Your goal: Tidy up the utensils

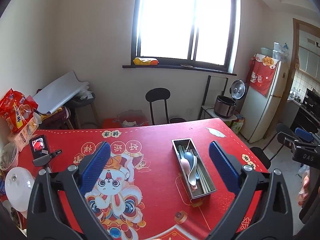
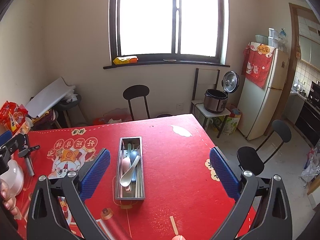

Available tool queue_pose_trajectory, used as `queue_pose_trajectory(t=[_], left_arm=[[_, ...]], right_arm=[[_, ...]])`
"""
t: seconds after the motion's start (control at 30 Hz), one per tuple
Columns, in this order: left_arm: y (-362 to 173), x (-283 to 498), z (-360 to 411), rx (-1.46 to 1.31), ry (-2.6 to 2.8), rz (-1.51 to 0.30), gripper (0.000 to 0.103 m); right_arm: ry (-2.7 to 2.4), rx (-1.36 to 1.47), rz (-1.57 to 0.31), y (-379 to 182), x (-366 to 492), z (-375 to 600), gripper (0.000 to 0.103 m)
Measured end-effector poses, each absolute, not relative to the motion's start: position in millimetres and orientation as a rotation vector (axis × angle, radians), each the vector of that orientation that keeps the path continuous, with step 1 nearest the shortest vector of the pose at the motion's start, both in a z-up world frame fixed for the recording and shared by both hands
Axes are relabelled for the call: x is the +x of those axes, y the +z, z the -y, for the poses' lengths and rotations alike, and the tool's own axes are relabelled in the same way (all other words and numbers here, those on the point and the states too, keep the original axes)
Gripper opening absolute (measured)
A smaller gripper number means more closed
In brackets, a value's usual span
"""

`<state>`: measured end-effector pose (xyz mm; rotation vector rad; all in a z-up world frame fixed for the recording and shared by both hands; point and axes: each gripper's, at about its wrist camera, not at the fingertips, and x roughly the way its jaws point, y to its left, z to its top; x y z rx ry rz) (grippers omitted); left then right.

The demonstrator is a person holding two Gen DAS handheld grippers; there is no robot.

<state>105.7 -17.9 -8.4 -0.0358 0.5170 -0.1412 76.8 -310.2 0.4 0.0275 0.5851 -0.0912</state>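
Note:
A long steel utensil box lies on the red tablecloth. Inside it lie a white spoon, a pink spoon, a blue spoon and pale chopsticks. My left gripper hovers open above the cloth, the box under its right half. My right gripper is open too, the box under its left half. Both hold nothing. The other gripper shows at each view's edge.
A small camera on a stand, a glass lid, a bowl and snack bags crowd the table's left side. Black chairs stand beyond the far and right edges. A rice cooker and fridge stand at right.

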Motion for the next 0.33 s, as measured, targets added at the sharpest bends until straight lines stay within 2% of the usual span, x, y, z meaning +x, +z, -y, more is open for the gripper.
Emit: queue_pose_trajectory(t=[0.33], left_arm=[[-9.2, 107.2, 16.9, -0.033, -0.141, -0.522, 0.097]], right_arm=[[-0.102, 0.022, -0.599, -2.2, 78.7, 310.5, 0.097]])
